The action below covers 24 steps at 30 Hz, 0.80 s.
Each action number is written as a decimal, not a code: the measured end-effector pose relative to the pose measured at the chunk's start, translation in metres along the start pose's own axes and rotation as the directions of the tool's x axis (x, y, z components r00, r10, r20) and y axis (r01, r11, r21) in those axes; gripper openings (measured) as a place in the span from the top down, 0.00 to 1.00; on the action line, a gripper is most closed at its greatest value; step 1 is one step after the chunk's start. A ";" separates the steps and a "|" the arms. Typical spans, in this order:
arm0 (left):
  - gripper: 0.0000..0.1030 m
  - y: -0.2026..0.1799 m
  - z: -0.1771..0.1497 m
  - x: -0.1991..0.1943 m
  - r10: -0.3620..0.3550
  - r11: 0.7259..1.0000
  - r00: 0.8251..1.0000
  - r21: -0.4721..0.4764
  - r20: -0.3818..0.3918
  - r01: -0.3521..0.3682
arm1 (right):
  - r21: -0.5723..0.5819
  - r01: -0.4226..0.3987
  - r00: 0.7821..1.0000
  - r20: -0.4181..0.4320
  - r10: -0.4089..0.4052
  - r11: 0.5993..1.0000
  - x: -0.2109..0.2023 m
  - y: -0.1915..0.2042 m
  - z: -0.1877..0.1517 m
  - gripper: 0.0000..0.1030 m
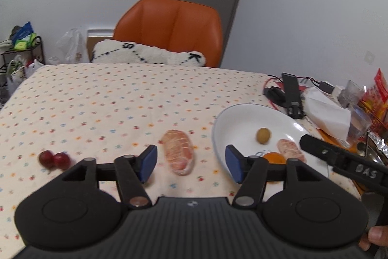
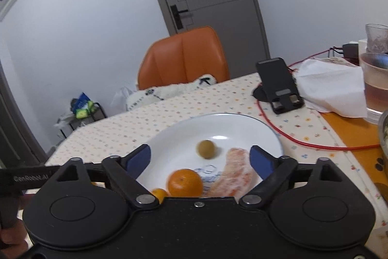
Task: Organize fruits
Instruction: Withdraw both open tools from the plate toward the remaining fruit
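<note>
4 fruits already lie in the white plate (image 2: 264, 130): a small round greenish-brown fruit (image 2: 205, 149), a glossy orange (image 2: 185, 182), a smaller orange one (image 2: 159, 194) at the lower edge of the right wrist view, and a long pinkish fruit in a foam net (image 2: 232, 174). By my reading, about half the job is done. 3 remain on the bench (image 1: 97, 101): another netted fruit (image 1: 179, 152) in the lower centre of the left wrist view, just left of the plate, and 2 smooth dark red round fruits (image 1: 54, 159) touching each other at lower left. The cloth looks soft, cream, with small printed flowers; the plate is smooth and shiny. The left gripper (image 1: 190, 163) has its fingers wide and empty, framing the netted fruit. The right gripper (image 2: 200, 160) hangs over the plate, fingers wide, holding nothing.
</note>
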State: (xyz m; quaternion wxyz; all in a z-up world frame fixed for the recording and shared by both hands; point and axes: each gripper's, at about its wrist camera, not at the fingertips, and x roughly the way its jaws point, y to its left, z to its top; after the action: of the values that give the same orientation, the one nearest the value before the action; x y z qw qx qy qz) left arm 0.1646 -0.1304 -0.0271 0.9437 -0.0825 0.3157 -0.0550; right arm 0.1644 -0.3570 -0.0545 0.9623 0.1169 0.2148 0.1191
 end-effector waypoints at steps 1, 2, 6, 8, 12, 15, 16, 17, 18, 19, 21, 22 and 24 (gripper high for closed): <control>0.36 0.003 0.000 -0.002 0.003 1.000 1.000 -0.010 0.000 -0.003 | 0.004 -0.011 1.000 0.004 0.011 1.000 -0.001 0.002 0.000 0.11; 0.34 0.007 -0.001 -0.004 0.007 1.000 1.000 -0.020 0.000 -0.007 | 0.003 -0.013 1.000 0.007 0.013 1.000 -0.001 0.005 0.000 0.10; 0.22 0.017 -0.002 -0.016 0.047 0.999 0.999 -0.027 0.027 -0.046 | -0.040 -0.007 0.999 0.042 0.009 0.999 -0.005 0.020 -0.001 0.09; 0.14 0.022 -0.003 -0.023 0.072 0.997 0.996 -0.029 0.050 -0.071 | -0.053 -0.029 0.997 0.069 0.032 0.998 -0.009 0.025 -0.002 0.05; 0.04 0.032 -0.004 -0.034 0.090 0.995 0.993 -0.040 0.076 -0.087 | -0.073 -0.058 0.994 0.093 0.065 0.996 -0.012 0.034 -0.002 0.02; 0.00 0.039 -0.004 -0.040 0.099 0.994 0.992 -0.052 0.084 -0.095 | -0.094 -0.066 0.992 0.098 0.075 0.993 -0.014 0.041 -0.002 0.02; 0.00 0.041 -0.004 -0.042 0.098 0.994 0.992 -0.058 0.085 -0.093 | -0.101 -0.073 0.992 0.097 0.083 0.992 -0.014 0.044 -0.002 0.02; 0.00 0.044 -0.004 -0.044 0.093 0.994 0.992 -0.066 0.085 -0.088 | -0.109 -0.078 0.991 0.097 0.089 0.991 -0.014 0.046 -0.002 0.02; 0.00 0.046 -0.005 -0.045 0.090 0.994 0.992 -0.074 0.084 -0.084 | -0.115 -0.082 0.991 0.095 0.093 0.990 -0.014 0.049 -0.002 0.02; 0.00 0.049 -0.005 -0.047 0.092 0.993 0.992 -0.081 0.086 -0.085 | -0.121 -0.087 0.991 0.090 0.098 0.989 -0.013 0.051 -0.003 0.02; 0.00 0.053 -0.006 -0.050 0.097 0.992 0.991 -0.085 0.090 -0.090 | -0.133 -0.100 0.991 0.074 0.110 0.986 -0.012 0.057 -0.003 0.02; 0.00 0.056 -0.006 -0.051 0.100 0.992 0.991 -0.087 0.091 -0.092 | -0.138 -0.105 0.991 0.070 0.116 0.985 -0.011 0.060 -0.004 0.02; 0.00 0.061 -0.007 -0.054 0.101 0.991 0.991 -0.091 0.092 -0.093 | -0.135 -0.121 0.989 0.066 0.131 0.983 -0.010 0.064 -0.005 0.02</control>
State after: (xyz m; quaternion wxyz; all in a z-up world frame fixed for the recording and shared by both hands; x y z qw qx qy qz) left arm 0.1212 -0.0632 -0.0123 0.9549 -0.1105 0.2753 0.0087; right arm 0.1415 -0.2985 -0.0371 0.9657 0.0714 0.1628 0.1892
